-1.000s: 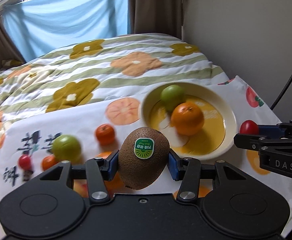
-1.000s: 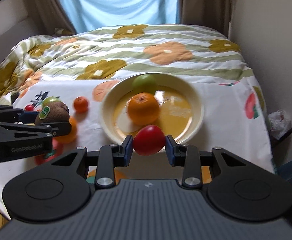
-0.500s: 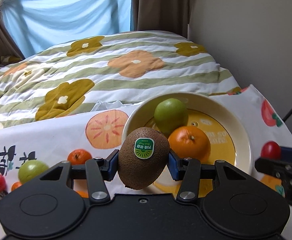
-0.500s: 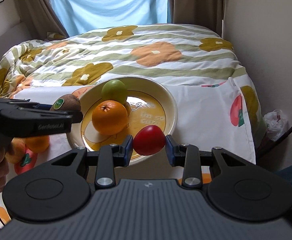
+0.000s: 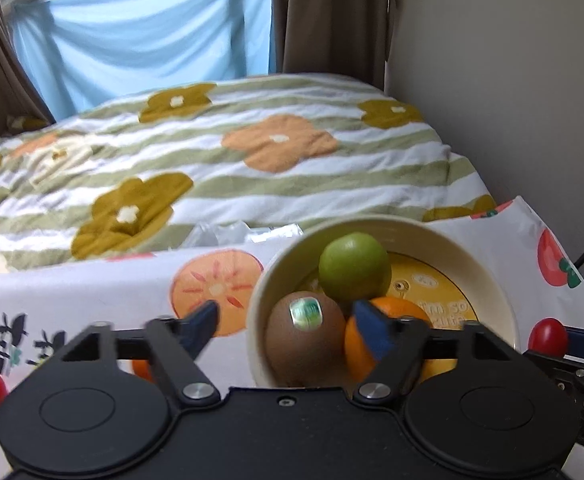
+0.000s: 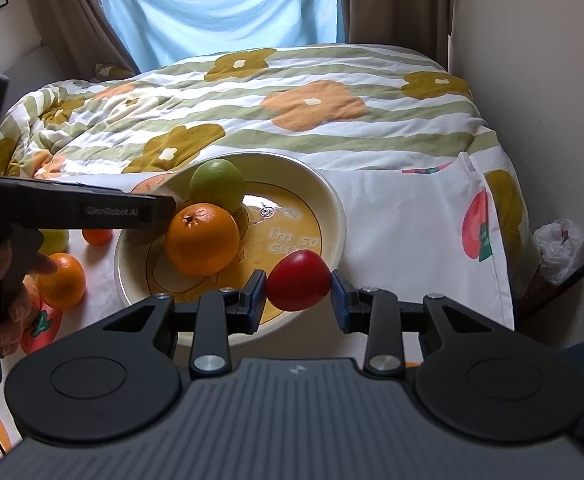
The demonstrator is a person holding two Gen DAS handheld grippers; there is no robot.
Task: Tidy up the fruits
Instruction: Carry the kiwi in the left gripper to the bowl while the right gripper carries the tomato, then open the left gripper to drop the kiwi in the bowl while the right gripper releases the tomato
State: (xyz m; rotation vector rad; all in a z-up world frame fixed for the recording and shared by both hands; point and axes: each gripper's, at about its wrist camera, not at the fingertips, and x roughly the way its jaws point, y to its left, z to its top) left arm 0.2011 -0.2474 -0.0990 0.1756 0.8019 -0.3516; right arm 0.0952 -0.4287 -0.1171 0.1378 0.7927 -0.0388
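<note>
The left gripper (image 5: pixel 284 326) has just been opening its jaws: the blue pads stand spread, clear of the kiwi (image 5: pixel 304 342), which sits free inside the cream bowl (image 5: pixel 488 276) at the rim's 8 o'clock side. The kiwi touches the orange (image 5: pixel 388 308) at its 3 o'clock, and the green fruit (image 5: pixel 354 266) lies at the kiwi's 1 o'clock, deeper in the bowl. The right gripper (image 6: pixel 298 294) is clamped on a red tomato (image 6: pixel 298 280), held above the bowl's near rim at about 5 o'clock. On the fruit-print cloth (image 6: pixel 404 232), at the bowl's 9 o'clock, lie a tangerine (image 6: pixel 62 280) and a smaller one (image 6: pixel 98 236).
</note>
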